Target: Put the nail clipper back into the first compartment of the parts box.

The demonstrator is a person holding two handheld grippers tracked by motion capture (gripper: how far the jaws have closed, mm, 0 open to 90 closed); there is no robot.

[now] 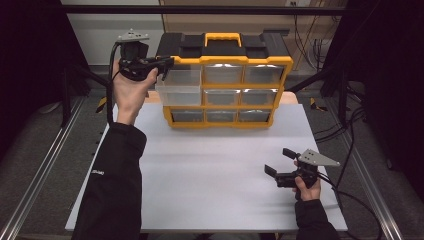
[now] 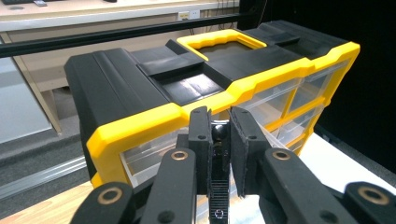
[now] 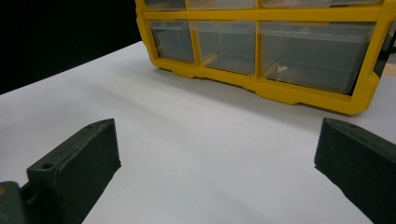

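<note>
A lab or workshop: a white tabletop [image 1: 210,170] framed by aluminium rails [image 1: 35,180], black curtains, bundled wall cables [image 1: 310,45], and a yellow-and-black plastic drawer organiser [image 1: 225,80].

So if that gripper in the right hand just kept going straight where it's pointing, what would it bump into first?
Probably the yellow drawer cabinet, at its bottom row of clear drawers. The right gripper is open, with bare white table ahead; the height is hard to judge.
</note>
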